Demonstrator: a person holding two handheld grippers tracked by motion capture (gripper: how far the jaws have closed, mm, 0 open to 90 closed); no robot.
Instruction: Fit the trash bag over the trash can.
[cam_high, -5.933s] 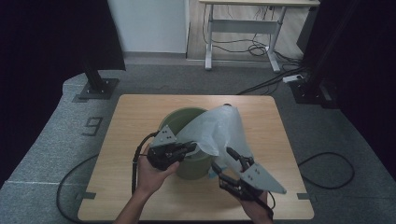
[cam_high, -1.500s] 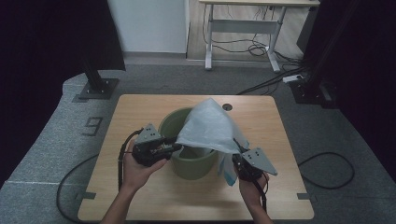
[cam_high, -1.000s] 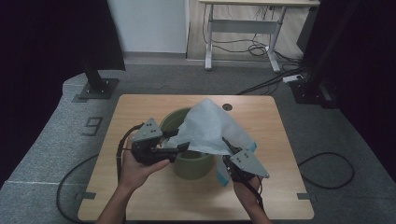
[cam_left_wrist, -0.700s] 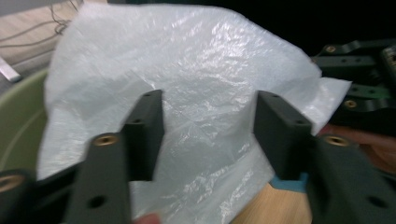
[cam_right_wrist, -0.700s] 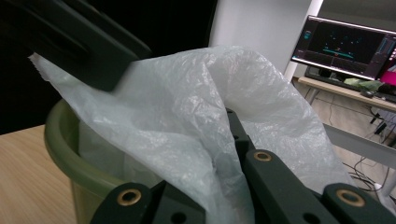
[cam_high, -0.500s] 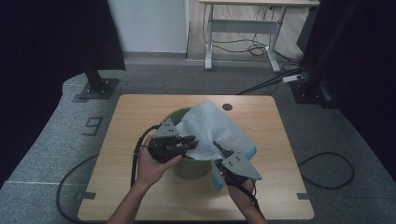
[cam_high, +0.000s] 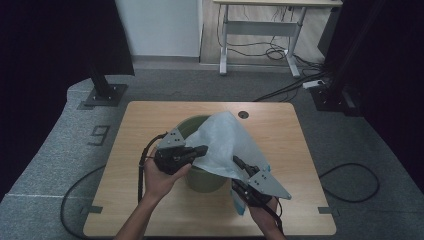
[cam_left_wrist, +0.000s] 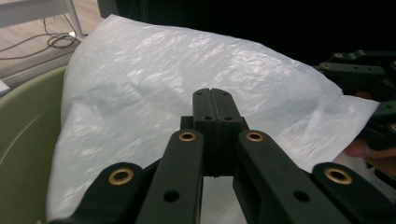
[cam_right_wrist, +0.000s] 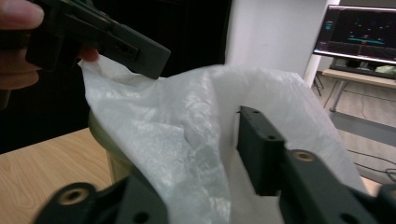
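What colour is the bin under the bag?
Pale olive green bin, clearest in the high view.

You can't see most of the green bin (cam_high: 202, 177): the white bag (cam_high: 225, 145) covers it, and whether your right gripper (cam_high: 240, 167) presses the bag stays unclear.

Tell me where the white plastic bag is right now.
In the high view the white plastic bag drapes over the green bin mid-table, between the left gripper and the right gripper.

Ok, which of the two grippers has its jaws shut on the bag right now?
The left gripper, pinched on the white bag over the green bin; the right gripper's jaws stand apart.
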